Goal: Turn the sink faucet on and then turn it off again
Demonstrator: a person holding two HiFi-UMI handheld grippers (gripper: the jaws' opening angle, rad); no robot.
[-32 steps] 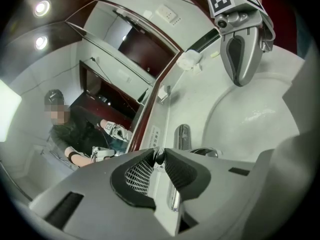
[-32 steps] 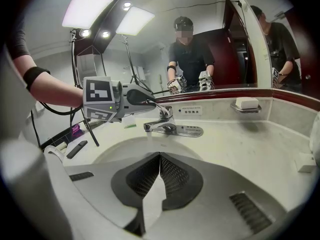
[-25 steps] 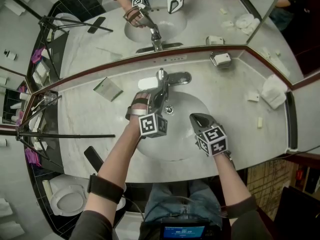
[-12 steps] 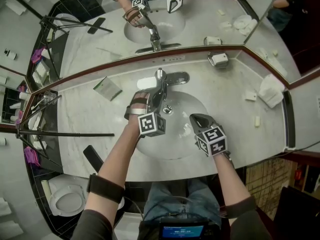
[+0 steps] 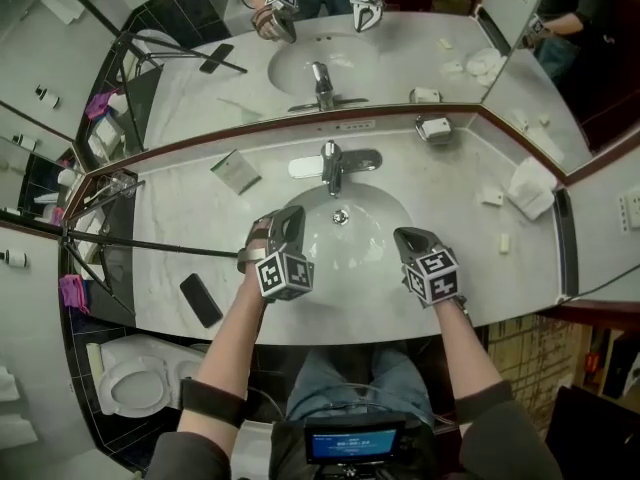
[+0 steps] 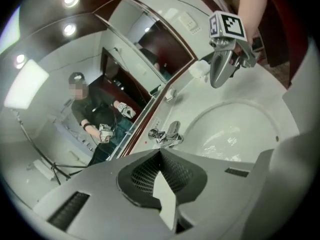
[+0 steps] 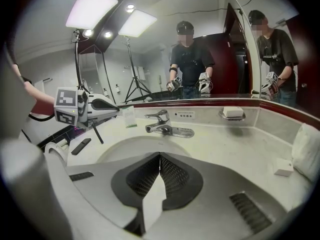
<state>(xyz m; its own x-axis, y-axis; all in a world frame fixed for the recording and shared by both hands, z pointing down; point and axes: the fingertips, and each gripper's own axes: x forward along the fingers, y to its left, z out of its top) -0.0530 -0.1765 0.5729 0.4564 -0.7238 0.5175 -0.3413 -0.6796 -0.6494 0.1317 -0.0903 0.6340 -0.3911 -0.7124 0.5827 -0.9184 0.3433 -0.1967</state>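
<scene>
Left gripper (image 5: 290, 214) is off the faucet (image 5: 332, 164) now. It was at the lever and has pulled back toward the near side of the basin (image 5: 352, 268). Its jaws have just closed, with nothing between them. Right gripper (image 5: 404, 236) has barely shifted and sits near-right of the faucet, over the basin.

Head view: faucet stands at the far rim, centre, touched by neither gripper. Both sets of jaw tips are partly hidden behind the marker cubes. Whether water runs is too small to tell. White bar (image 5: 304, 167) lies just left of the faucet, soap dish (image 5: 434, 128) is to its right against the mirror, phone (image 5: 201, 300) is well off to the near-left.

Left gripper view: jaws pressed together at (image 6: 160, 153), empty. Faucet (image 6: 167, 134) is just beyond the tips, and its base is partly cut off by the gripper body. Right gripper (image 6: 221, 69) hangs over the basin, right of the faucet.

Right gripper view: jaws together at (image 7: 160, 156), nothing gripped. Faucet (image 7: 162, 122) is straight ahead and apart from the tips. Left gripper (image 7: 86, 109) is to the faucet's left, its jaw line hard to read from here. Towel (image 7: 306, 149) is far right, cut off by the frame edge.
</scene>
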